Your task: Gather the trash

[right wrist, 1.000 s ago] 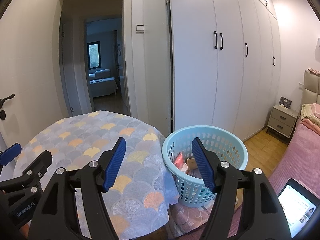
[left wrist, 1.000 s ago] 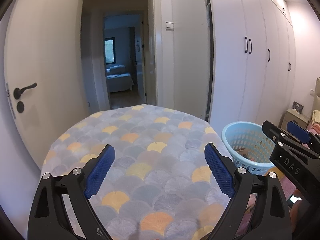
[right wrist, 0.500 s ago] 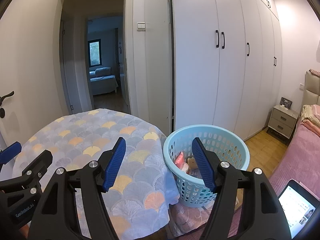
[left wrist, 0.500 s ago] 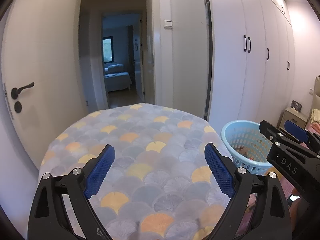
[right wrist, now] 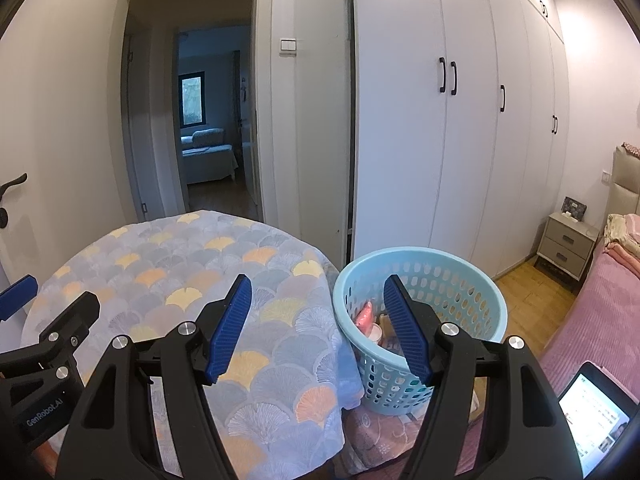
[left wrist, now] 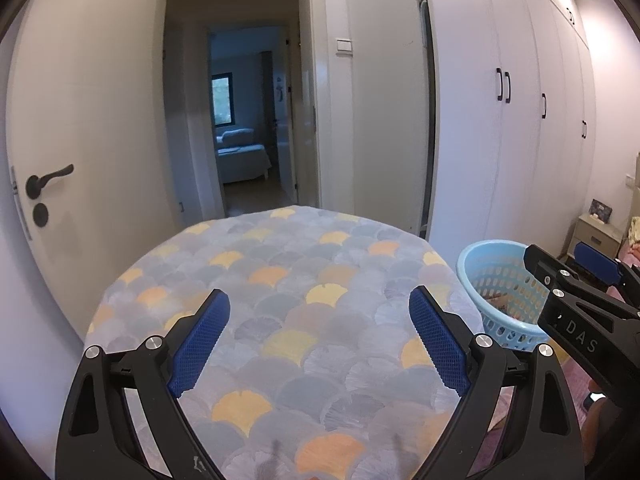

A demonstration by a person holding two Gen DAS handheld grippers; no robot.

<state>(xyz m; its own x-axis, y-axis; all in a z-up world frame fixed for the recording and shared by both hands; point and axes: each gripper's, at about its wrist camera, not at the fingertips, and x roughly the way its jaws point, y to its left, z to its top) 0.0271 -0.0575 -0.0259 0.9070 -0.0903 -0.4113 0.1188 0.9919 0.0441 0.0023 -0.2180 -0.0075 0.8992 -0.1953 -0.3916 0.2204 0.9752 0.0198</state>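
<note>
Right wrist view: right claw [right wrist: 316, 320] half-open, empty, above cloth-covered worktop [right wrist: 168, 280]. Left claw [left wrist: 320, 336] wide open, empty. Trash [right wrist: 370, 322] lies inside blue basket [right wrist: 472, 280] beside worktop; collection looks complete.

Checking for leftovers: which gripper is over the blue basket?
The right gripper: its right finger overlaps the blue basket. The left gripper faces the patterned tablecloth.
</note>
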